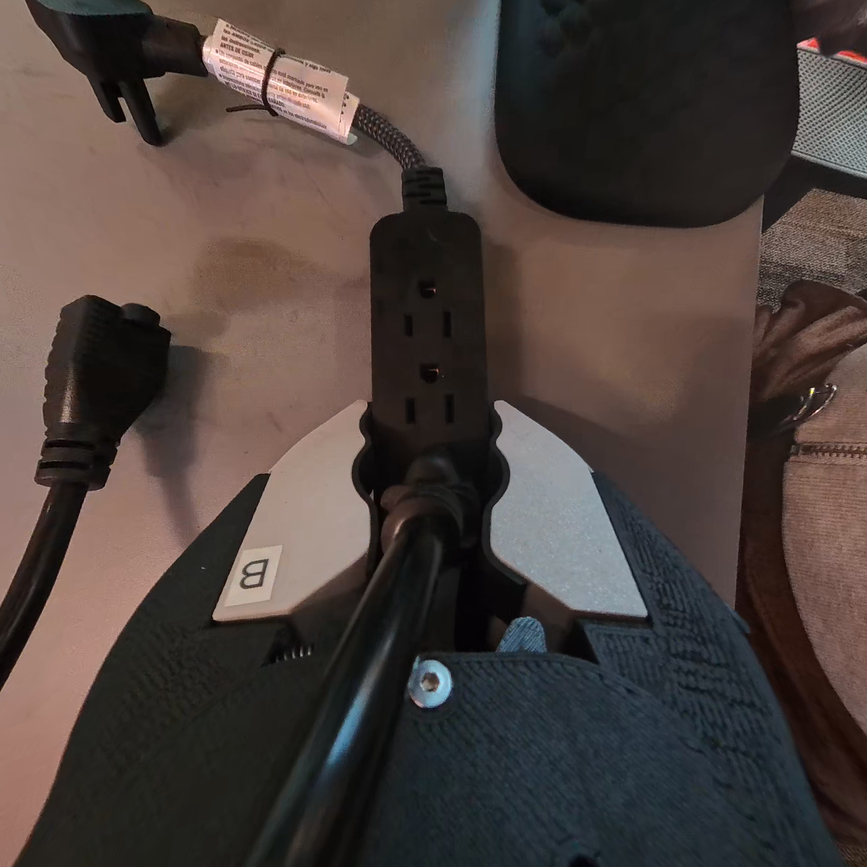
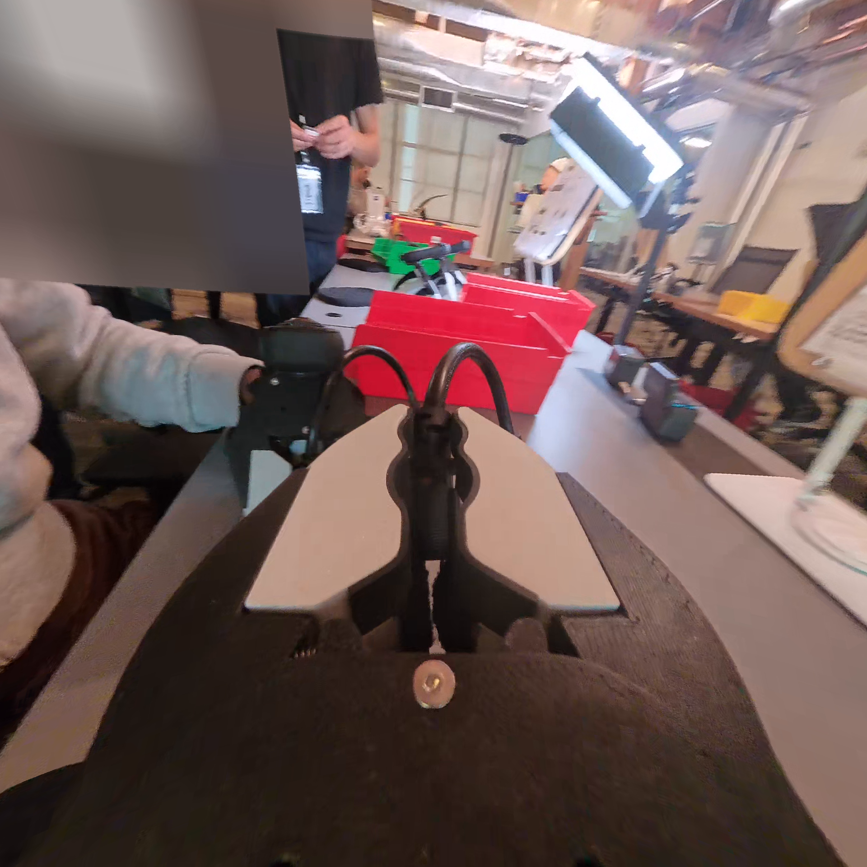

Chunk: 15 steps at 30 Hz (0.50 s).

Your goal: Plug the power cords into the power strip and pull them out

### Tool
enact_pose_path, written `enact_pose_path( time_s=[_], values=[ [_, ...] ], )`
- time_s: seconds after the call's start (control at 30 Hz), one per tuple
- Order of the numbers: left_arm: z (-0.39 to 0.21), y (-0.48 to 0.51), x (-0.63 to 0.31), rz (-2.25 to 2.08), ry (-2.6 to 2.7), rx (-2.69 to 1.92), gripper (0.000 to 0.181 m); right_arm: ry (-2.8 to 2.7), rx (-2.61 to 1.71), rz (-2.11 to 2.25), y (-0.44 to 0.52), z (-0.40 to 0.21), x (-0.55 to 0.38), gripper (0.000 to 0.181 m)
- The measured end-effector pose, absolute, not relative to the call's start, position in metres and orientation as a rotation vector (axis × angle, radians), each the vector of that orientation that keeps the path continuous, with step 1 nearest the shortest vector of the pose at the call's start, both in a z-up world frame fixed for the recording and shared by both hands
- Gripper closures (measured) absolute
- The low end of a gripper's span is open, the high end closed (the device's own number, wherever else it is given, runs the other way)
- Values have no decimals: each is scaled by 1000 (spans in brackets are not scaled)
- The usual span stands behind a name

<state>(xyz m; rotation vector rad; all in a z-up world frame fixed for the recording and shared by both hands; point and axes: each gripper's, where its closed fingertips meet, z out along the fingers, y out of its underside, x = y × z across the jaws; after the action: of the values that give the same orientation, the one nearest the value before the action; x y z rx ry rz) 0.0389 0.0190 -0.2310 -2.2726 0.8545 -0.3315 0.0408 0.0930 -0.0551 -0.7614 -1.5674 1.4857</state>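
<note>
Left gripper [image 1: 430,474] jaws clamping power strip [image 1: 427,328], right gripper [image 2: 430,450] jaws gripping cord plug [image 2: 429,497]

A white sticker [image 1: 254,574] bearing a single black printed character sits on the grey finger plate of the left gripper [image 1: 429,422]. A white tag [image 1: 277,91] dense with fine print, cinched by a black tie, wraps the braided cord [image 1: 389,136] of the power strip [image 1: 427,328]. In the right wrist view, a printed badge [image 2: 310,188] hangs on a standing person [image 2: 328,84], and a marked white board [image 2: 553,211] on an easel is too blurred to read.
</note>
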Motion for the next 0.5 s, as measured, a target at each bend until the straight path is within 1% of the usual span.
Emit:
enact_pose_path(
  time_s=[0.17, 0.27, 0.33, 0.4, 0.5],
  values=[
    [-231, 20, 37, -311, 837, -2284, 131, -1309, -756, 1248, 137, -3, 75, 167],
    [-231, 21, 36, -304, 835, -2286, 130, -1114, -763, 1059, 172, 34, 121, 167],
    [-231, 21, 36, -305, 834, -2287, 130, -980, -803, 888, 201, 47, 157, 167],
    [-231, 21, 36, -313, 831, -2292, 130, -860, -862, 726, 233, 47, 188, 167],
    [-231, 21, 36, -313, 831, -2292, 130, -806, -999, 504, 281, 18, 212, 167]
  ],
)
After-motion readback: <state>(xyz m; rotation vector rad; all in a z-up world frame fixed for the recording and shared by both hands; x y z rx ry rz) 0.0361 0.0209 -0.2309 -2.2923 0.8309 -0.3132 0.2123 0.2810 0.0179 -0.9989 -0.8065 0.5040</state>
